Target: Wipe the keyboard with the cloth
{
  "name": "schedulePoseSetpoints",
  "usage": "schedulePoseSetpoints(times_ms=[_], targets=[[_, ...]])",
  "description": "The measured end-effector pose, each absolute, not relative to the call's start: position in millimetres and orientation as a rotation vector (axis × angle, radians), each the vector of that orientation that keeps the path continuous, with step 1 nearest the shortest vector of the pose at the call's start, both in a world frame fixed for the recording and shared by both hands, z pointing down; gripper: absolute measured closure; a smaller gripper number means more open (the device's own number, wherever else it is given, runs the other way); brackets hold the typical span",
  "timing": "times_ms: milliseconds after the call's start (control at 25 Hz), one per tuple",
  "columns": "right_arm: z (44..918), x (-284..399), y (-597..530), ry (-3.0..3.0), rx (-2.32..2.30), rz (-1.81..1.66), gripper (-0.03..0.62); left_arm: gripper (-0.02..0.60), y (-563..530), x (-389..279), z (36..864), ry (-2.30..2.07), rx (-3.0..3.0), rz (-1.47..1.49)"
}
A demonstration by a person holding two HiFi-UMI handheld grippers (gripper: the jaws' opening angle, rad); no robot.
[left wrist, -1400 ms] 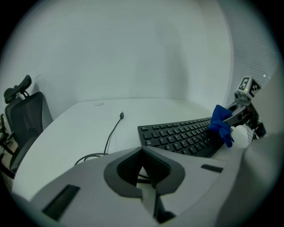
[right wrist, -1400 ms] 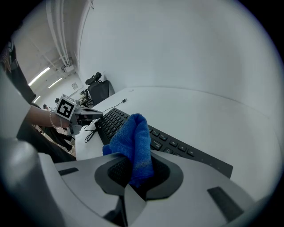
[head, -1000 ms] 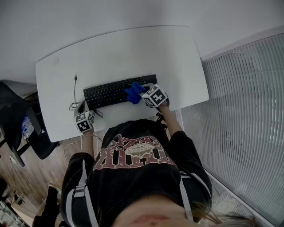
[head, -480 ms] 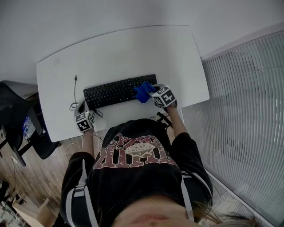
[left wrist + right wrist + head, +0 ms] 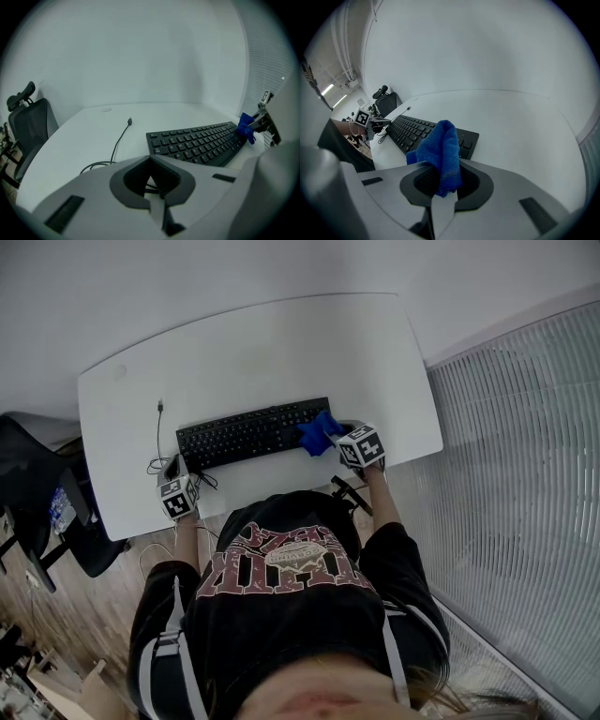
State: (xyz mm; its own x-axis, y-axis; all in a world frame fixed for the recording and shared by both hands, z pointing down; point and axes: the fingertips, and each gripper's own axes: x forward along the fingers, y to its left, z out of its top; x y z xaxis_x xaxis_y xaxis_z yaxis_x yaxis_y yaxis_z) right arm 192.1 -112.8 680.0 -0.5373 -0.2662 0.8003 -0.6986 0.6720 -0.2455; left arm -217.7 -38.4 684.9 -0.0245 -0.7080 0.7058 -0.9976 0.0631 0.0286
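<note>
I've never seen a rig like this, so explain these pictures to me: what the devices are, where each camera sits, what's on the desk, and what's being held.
There is no robot here: a person holds a two-jaw gripper in each hand. The head view comes from a camera on the person's head, looking steeply down. The other two views come from a camera riding on each gripper, looking along its jaws. On the white desk lie a black keyboard and a cable. The right gripper is shut on a blue cloth at the keyboard's right end. The left gripper is shut and empty, near the keyboard's left end. The marker cubes are parts of the grippers.
</note>
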Motion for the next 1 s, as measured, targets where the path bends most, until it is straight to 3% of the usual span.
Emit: schedulePoseSetpoints(times_ms=[600, 1000], targets=[[680.2, 254.8, -119.3, -2.036, 0.909, 0.755, 0.53, 0.548, -39.0, -218.5, 684.9, -1.803, 1.684, 0.664], [655.2, 245.4, -131.8, -2.109, 0.962, 0.754, 0.53, 0.549, -38.7, -217.9, 685.5, -1.804, 1.67, 0.671]])
